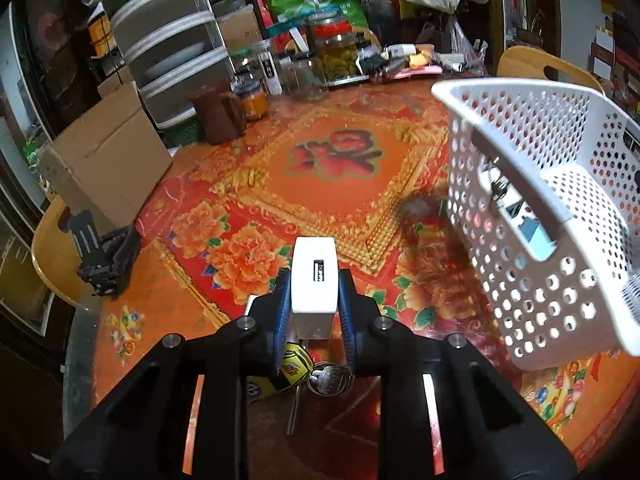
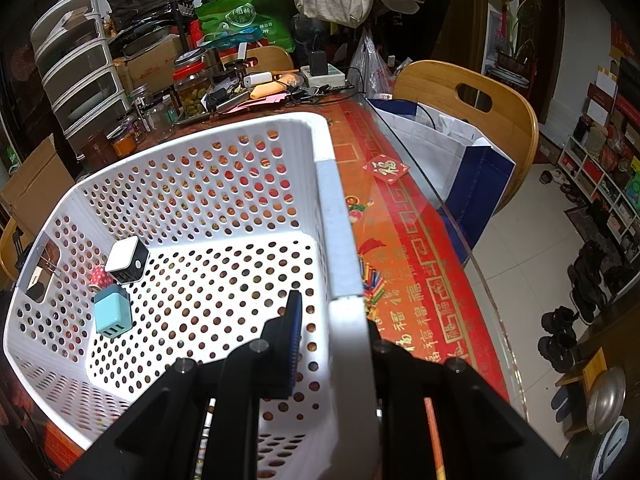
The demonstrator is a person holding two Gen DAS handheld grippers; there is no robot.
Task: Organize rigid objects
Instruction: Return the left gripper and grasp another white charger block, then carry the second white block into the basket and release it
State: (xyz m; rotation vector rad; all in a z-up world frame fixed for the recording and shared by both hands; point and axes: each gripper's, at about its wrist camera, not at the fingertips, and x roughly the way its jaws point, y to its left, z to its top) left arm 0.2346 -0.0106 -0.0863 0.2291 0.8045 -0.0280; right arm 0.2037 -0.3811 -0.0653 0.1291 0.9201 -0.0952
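Observation:
My left gripper [image 1: 313,292] is shut on a white USB charger block [image 1: 314,280] and holds it above the red patterned table. A bunch of keys [image 1: 330,378] with a yellow tag lies under it. My right gripper [image 2: 332,320] is shut on the right wall of the white perforated basket [image 2: 332,216] and holds it tilted. The basket also shows at the right of the left wrist view [image 1: 520,280]. Inside lie a black and white charger [image 2: 126,260], a teal charger [image 2: 112,314] and a red dotted item [image 2: 100,276].
A black phone holder [image 1: 100,256] and a cardboard box [image 1: 108,168] stand at the table's left. Jars [image 1: 338,52], a brown jug [image 1: 220,112] and clutter line the far edge. Wooden chairs [image 2: 468,108] and a white-blue bag [image 2: 448,152] stand beyond the table's glass edge.

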